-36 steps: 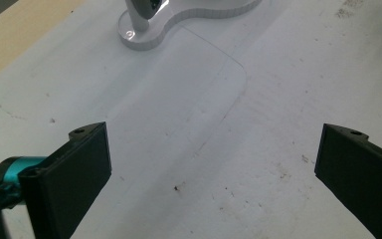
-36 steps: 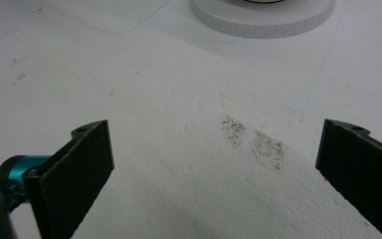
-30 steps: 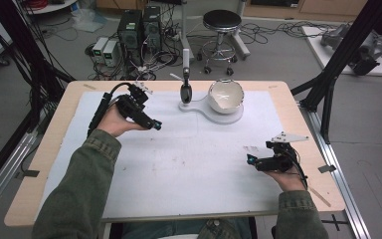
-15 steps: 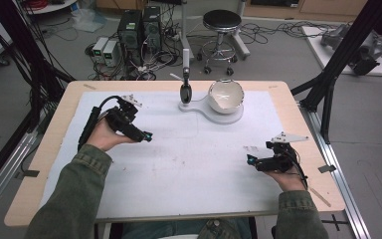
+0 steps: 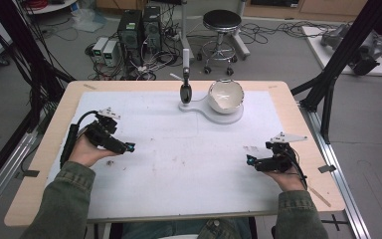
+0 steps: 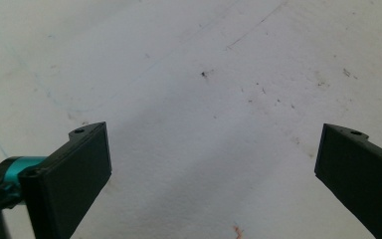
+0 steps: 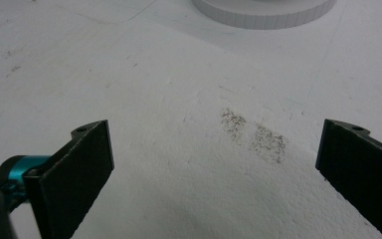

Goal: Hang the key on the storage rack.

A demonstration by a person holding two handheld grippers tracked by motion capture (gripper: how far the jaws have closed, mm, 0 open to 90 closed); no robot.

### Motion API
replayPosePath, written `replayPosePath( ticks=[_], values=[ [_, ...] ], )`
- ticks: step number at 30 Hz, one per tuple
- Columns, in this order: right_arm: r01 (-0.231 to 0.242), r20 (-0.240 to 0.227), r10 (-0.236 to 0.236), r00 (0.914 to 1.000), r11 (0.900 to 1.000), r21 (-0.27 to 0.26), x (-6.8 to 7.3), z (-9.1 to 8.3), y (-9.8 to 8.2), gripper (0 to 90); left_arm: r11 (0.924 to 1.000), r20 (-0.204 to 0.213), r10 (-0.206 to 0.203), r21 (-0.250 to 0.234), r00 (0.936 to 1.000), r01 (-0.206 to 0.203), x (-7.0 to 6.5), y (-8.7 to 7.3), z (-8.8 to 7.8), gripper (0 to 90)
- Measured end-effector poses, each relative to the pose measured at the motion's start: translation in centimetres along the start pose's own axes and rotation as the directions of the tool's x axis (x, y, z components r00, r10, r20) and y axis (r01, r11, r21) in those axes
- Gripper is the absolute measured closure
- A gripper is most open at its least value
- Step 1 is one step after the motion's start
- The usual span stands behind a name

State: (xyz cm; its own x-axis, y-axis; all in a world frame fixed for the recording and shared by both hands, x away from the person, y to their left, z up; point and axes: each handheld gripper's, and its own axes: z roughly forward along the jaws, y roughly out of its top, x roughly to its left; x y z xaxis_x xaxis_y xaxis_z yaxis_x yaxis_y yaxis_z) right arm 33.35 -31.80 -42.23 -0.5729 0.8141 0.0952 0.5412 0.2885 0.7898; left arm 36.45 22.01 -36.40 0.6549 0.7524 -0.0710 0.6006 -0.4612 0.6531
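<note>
High view: both grippers, left point(image 5: 129, 148) and right point(image 5: 249, 160), rest low with fingers apart, holding nothing; reach slowly for the bowl point(image 5: 225, 94).

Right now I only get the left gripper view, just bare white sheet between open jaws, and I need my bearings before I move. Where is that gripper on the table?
Observer: The left gripper is low over the left side of the white sheet, pointing toward the middle.
Operator: Anything to pick up?
Observer: A white bowl sits on a white base at the far middle of the table.
Operator: And the other hand?
Observer: The right gripper is open, low at the right side, with a grey smudge on the sheet ahead of it.
</note>
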Motion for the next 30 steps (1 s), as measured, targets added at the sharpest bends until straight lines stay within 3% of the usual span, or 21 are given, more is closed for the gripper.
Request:
replayPosePath(
  ticks=[3, 8, 13, 17, 21, 23, 26, 30],
  values=[
    [0.005, -0.002, -0.005, 1.0, 1.0, 0.001, 0.0, 0.1, 0.0, 0.5, 0.9995, -0.016, -0.016, -0.027, 0.9998, 0.015, 0.4, -0.9, -0.6, 1.7],
    [-0.003, 0.0, 0.003, 1.0, 1.0, 0.002, 0.1, 0.0, 0.0, 0.5, 0.997, -0.022, -0.004, -0.078, 0.9997, 0.002, 0.4, -2.5, -1.2, 1.7],
    [0.002, 0.0, -0.002, 1.0, 1.0, 0.001, 0.0, 0.1, 0.0, 0.5, 0.9925, -0.015, -0.028, -0.119, 0.9995, 0.026, 0.4, -4.5, -1.6, 1.7],
    [0.003, 0.0, -0.003, 1.0, 1.0, 0.002, 0.0, 0.1, 0.0, 0.5, 0.9892, -0.036, -0.036, -0.143, 0.9987, 0.031, 0.6, -5.9, -1.9, 1.7],
    [0.005, 0.001, -0.005, 1.0, 1.0, 0.001, 0.1, 0.2, -0.1, 0.5, 0.9793, -0.084, -0.035, -0.202, 0.9959, 0.017, 0.6, -7.4, -2.3, 1.7],
    [0.008, 0.003, -0.008, 1.0, 1.0, 0.006, 0.0, 0.2, -0.2, 0.5, 0.9643, -0.095, -0.039, -0.264, 0.9947, 0.013, 0.5, -8.3, -2.7, 1.7],
    [0.004, 0.008, -0.004, 1.0, 1.0, 0.011, -0.1, 0.3, -0.3, 0.5, 0.9617, -0.087, -0.071, -0.27, 0.9936, 0.045, 0.9, -9.3, -3.1, 1.7],
    [0.006, 0.015, -0.006, 0.9999, 1.0, 0.009, -0.2, 0.2, -0.4, 0.5, 0.9521, -0.092, -0.108, -0.296, 0.9898, 0.077, 0.9, -10.5, -3.5, 1.7]
  ],
)
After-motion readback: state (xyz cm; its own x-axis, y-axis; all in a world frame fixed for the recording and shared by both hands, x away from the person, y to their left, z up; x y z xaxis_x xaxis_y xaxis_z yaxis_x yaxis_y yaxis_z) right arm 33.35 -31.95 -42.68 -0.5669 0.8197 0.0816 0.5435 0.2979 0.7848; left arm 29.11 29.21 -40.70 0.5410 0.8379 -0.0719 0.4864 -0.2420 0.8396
